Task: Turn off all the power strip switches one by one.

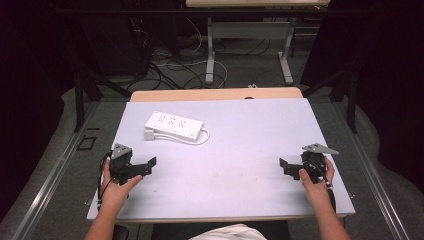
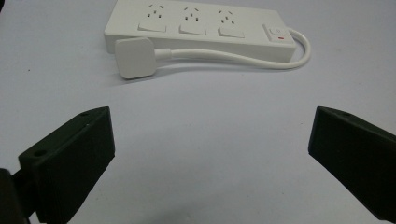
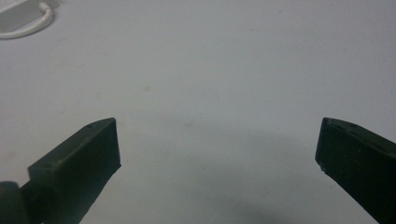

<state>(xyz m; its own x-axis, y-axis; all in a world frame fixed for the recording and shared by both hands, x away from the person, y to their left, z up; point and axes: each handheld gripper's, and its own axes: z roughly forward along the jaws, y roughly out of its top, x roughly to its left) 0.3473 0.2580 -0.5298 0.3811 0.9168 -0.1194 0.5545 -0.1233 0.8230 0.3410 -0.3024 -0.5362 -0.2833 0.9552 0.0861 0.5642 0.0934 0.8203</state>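
A white power strip (image 1: 174,125) lies at the back left of the pale table (image 1: 240,145), its short cable looped round to a white plug (image 1: 150,134) beside it. The left gripper view has the strip (image 2: 201,28) and plug (image 2: 134,57) straight ahead. My left gripper (image 1: 150,165) rests at the table's left, open, nothing between its jaws (image 2: 210,140). Over at the right, my right gripper (image 1: 284,167) is open and empty too (image 3: 217,144), facing bare table. The cable loop (image 3: 28,25) shows far off in the right gripper view.
Behind the pale mat a wooden table edge (image 1: 215,94) runs across. Beyond it the floor holds loose cables (image 1: 170,65) and the legs of another desk (image 1: 210,55). Dark curtains close in both sides.
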